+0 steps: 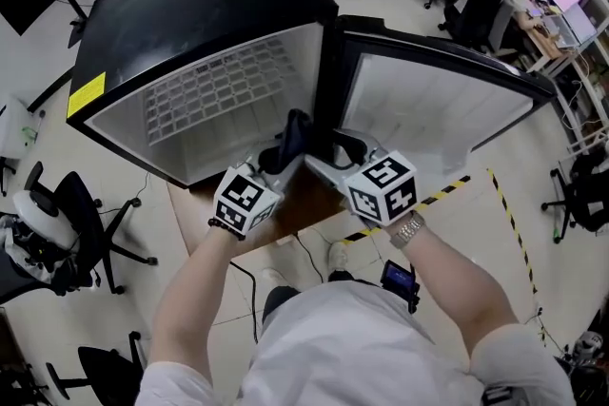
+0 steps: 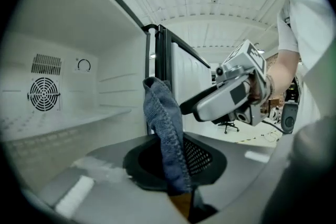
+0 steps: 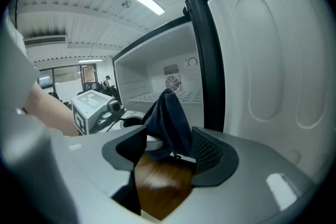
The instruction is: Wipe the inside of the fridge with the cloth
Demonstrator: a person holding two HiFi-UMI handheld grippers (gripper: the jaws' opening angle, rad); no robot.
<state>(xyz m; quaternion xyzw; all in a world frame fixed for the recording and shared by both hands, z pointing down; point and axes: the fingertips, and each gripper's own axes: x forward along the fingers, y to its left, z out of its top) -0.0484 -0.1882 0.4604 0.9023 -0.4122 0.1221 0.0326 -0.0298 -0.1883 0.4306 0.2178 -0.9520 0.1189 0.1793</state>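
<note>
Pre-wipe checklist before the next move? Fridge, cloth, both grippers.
1. Fridge door open: ok, swung wide to the head view's right.
2. Left gripper clamped on cloth: ok, jaws closed on its lower end.
3. Right gripper off the cloth: ok, jaws apart, but the cloth hangs between them.
4. Cloth on an inner surface: not ok, it stands at the front opening by the hinge.
5. Wire shelf seated: ok, lying flat inside.
</note>
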